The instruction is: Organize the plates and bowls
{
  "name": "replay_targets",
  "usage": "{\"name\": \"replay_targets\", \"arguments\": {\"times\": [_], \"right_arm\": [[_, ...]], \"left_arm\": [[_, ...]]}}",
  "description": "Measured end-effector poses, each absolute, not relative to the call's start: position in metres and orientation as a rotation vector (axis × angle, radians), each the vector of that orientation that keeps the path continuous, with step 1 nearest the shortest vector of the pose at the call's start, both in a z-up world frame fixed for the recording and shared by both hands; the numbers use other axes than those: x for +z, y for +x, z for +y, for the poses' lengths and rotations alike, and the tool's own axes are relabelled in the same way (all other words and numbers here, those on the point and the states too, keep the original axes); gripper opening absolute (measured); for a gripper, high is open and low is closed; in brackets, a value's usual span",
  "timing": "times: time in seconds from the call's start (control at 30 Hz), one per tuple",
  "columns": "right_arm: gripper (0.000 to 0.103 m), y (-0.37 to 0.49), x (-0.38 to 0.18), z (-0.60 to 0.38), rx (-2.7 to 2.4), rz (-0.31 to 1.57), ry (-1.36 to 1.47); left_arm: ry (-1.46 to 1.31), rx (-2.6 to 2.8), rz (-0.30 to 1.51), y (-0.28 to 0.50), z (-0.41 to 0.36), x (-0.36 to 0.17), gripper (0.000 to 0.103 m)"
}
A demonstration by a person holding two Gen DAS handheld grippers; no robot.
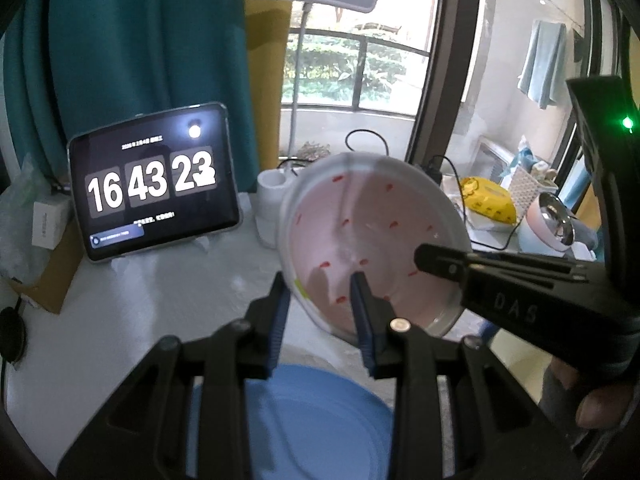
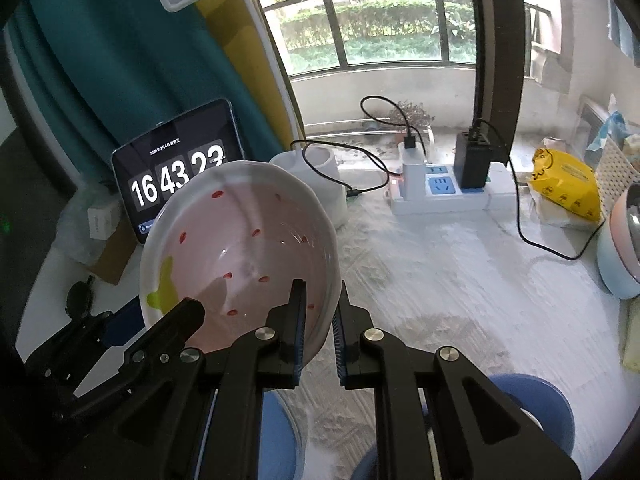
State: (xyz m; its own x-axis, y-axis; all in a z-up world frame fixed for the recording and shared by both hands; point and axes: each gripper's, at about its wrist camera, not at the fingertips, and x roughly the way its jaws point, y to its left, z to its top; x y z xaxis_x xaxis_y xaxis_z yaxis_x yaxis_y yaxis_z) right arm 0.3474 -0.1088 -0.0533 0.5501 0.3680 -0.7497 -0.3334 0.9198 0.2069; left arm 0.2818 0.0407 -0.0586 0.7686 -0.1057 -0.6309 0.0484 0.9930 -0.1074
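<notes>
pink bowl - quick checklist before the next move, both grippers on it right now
1. Right gripper pinches the rim of the pink bowl, one finger inside, one outside: ok.
2. Left gripper straddles the opposite rim: ok; whether it is shut tight: cannot tell.
3. Bowl lifted and tilted, held off the table: ok.
4. Bowl looks empty, so nothing to spill: ok.
5. Blue plate lies below as a possible landing spot: ok.
6. Tablet and white cup close behind the bowl: clearance cannot tell.
</notes>
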Motion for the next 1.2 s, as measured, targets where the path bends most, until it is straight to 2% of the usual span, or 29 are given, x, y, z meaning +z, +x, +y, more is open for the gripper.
{"name": "replay_targets", "arguments": {"times": [1.2], "right_arm": [[0.014,0.295,-0.046,-0.22,0.348,0.877,0.126]], "left_arm": [[-0.029,-0.189,0.712,0.236,-0.061,-0.053,0.031]]}}
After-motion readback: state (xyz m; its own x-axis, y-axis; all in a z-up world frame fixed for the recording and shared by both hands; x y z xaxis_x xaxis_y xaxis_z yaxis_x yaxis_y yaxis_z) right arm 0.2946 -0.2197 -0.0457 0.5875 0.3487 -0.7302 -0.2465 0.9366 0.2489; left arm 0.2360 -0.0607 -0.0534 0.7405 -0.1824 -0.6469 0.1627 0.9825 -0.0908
